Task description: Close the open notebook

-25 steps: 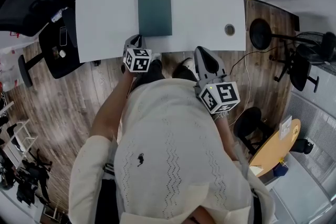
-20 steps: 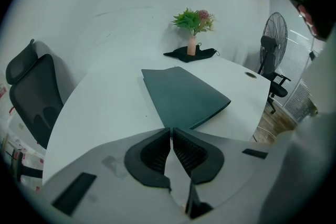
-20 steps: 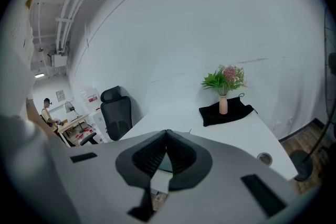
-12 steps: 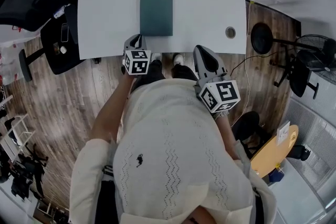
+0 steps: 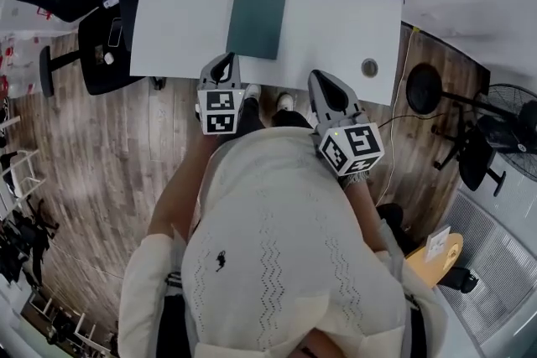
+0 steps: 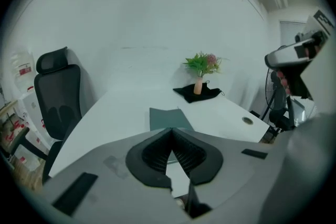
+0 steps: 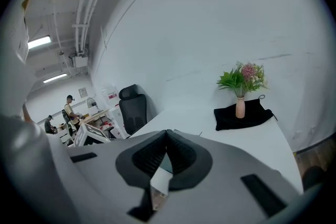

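Already the notebook (image 5: 256, 21) looks closed, flat on the desk (image 5: 180, 12). Your left gripper (image 5: 224, 64) and right gripper (image 5: 324, 81) hover near it, jaws together, empty; next, I judge, simply stay clear.

left gripper (image 6: 171, 131) jaws just closed, tips meeting, nothing between; beyond them a shut dark-green notebook (image 6: 168, 118) flat on white worktop (image 6: 121, 113); flower vase (image 6: 198, 86) on black cloth (image 6: 210, 94) at far end; black office chair (image 6: 58, 97) left; right gripper (image 6: 294, 55) at right edge
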Demonstrator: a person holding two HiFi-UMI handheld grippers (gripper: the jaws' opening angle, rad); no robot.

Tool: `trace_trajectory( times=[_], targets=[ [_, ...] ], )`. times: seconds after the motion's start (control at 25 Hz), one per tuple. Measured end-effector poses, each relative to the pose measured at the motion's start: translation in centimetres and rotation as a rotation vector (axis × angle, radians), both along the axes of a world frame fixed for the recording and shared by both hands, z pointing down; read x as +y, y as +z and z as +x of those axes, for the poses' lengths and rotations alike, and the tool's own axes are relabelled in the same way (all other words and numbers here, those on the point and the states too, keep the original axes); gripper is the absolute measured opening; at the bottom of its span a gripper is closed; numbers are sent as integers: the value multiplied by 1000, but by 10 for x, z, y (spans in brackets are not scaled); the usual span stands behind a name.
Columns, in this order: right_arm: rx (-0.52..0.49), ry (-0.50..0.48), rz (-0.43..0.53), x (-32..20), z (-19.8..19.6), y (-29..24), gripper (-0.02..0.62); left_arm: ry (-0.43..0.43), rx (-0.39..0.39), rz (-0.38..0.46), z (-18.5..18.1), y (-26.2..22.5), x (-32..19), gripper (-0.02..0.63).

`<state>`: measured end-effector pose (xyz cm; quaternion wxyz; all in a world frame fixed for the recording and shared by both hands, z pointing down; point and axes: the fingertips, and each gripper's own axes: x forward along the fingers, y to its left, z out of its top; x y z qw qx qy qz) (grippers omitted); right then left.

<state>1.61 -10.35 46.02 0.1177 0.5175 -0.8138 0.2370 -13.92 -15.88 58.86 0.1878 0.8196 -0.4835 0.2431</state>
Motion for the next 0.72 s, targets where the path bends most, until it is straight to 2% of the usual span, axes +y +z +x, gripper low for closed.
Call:
trace_trajectory(
  times=[0.2,0.36,0.72],
  targets=[
    [-14,-83,7,2,3,1,2,-40,57,85,14,-53,20,12],
    [-24,-144,15,6,3,1,2,-48,60,174,27,-91,40,12],
    [-33,-264,34,21,8,-2,2,-119,128,262,47,-126,81,12]
  ],
)
